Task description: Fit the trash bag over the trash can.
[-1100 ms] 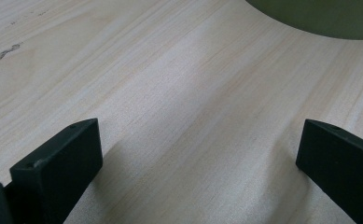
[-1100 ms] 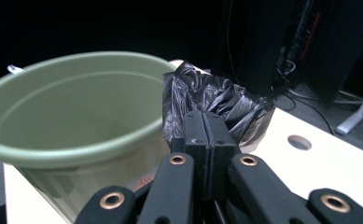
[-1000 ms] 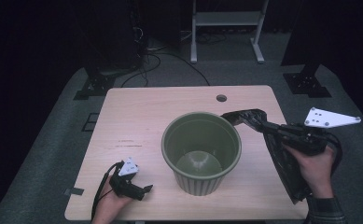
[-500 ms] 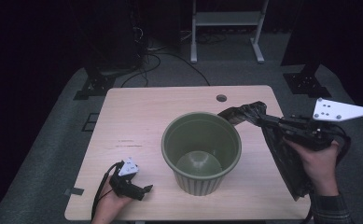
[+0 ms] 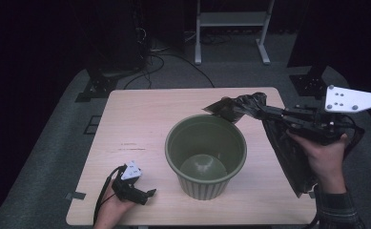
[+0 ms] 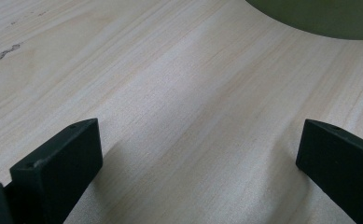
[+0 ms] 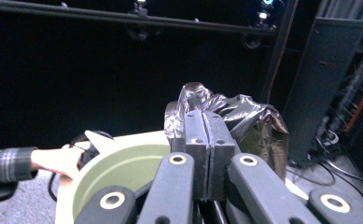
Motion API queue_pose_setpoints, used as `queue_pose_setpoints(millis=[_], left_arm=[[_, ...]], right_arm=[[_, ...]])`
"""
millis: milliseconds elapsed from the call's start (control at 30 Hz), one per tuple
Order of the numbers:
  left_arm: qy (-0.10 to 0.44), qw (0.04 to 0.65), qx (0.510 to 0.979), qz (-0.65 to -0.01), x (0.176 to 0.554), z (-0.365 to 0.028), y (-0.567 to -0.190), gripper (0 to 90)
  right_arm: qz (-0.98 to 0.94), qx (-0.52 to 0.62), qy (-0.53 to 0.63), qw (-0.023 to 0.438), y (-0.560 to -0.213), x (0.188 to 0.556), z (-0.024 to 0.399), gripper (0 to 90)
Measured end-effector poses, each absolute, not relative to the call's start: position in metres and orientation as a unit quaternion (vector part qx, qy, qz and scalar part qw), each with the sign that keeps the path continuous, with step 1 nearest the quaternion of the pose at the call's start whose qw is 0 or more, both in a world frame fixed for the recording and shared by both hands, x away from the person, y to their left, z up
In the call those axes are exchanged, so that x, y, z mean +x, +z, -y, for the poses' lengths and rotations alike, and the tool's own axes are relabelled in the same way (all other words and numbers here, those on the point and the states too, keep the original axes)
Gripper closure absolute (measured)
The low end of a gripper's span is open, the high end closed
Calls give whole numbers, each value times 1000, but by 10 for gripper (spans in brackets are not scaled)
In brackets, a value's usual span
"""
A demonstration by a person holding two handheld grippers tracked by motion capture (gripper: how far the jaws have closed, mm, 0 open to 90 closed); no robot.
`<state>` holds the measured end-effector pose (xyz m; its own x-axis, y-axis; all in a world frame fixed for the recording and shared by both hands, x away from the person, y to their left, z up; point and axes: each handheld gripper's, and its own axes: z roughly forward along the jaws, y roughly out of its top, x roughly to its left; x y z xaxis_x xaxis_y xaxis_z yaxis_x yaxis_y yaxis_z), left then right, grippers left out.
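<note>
Work in hand: lining the green bin with the black bag, as I judge it.

Right gripper: jaws pressed together on a pinch of the bag; the right gripper view shows crinkled plastic bunched around the closed tips.

Why held so: pinching one edge lets the rest of the bag hang free, so it can be shaken open and drawn over the bin's mouth.

Bag: its top corner is in the air beside the bin's far right rim; the rest drapes down the table's right side, under the right hand, its lower end near the front right corner.

Left gripper: resting low on the table near the front left, jaws wide apart with nothing between them; the left gripper view shows bare wood and the bin's base ahead.

Why parked there: probably waiting close enough to steady the bin or take the bag's other edge.

Bin: upright, empty, mid-table, slightly toward the front.

Edges: the bag trails at the right edge and could slip off; the bin's rim is the lip the plastic must clear.

Open room: bare table left of and behind the bin; free space above its mouth.
</note>
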<state>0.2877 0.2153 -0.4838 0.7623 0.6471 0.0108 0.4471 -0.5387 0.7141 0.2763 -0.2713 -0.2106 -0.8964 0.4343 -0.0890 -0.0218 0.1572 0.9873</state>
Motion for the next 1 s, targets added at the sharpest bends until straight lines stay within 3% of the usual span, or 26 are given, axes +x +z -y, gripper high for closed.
queue_pose_setpoints(millis=[600, 1000], left_arm=[[138, 362, 866, -315, 288, -215, -484, 0], [138, 362, 866, -316, 288, -215, -484, 0]], right_arm=[[-728, 81, 666, 141, -190, 261, 255, 896], [-746, 114, 648, 98, -234, 288, 250, 894]])
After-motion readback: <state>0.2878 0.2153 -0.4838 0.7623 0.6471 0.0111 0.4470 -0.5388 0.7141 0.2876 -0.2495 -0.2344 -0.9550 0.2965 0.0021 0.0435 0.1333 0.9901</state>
